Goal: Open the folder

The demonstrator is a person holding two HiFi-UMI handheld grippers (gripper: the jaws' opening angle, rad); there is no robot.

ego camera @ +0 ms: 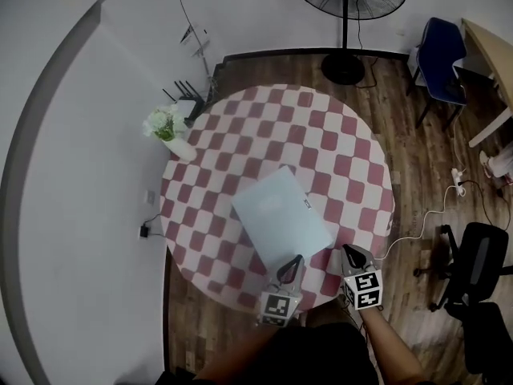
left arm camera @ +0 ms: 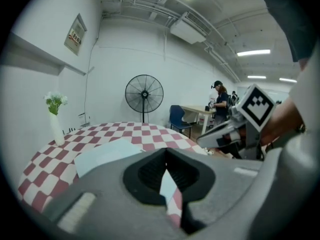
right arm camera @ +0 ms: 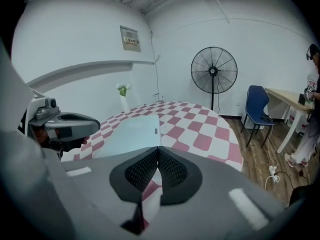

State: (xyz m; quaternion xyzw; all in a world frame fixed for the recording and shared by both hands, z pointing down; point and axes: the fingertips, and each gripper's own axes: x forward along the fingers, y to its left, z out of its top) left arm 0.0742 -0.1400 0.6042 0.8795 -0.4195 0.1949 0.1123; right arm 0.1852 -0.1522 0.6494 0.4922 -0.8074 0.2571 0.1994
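A pale blue folder lies flat and closed on the round table with the red-and-white checked cloth. My left gripper is shut, its tip just over the folder's near edge. My right gripper is shut too, over the cloth a little right of the folder's near corner. In the left gripper view the folder lies ahead to the left and the right gripper shows at the right. In the right gripper view the folder stretches ahead, with the left gripper at the left.
A white vase with flowers stands at the table's far left edge. A standing fan, a blue chair and a wooden desk are beyond the table. A black office chair and a cable are at the right.
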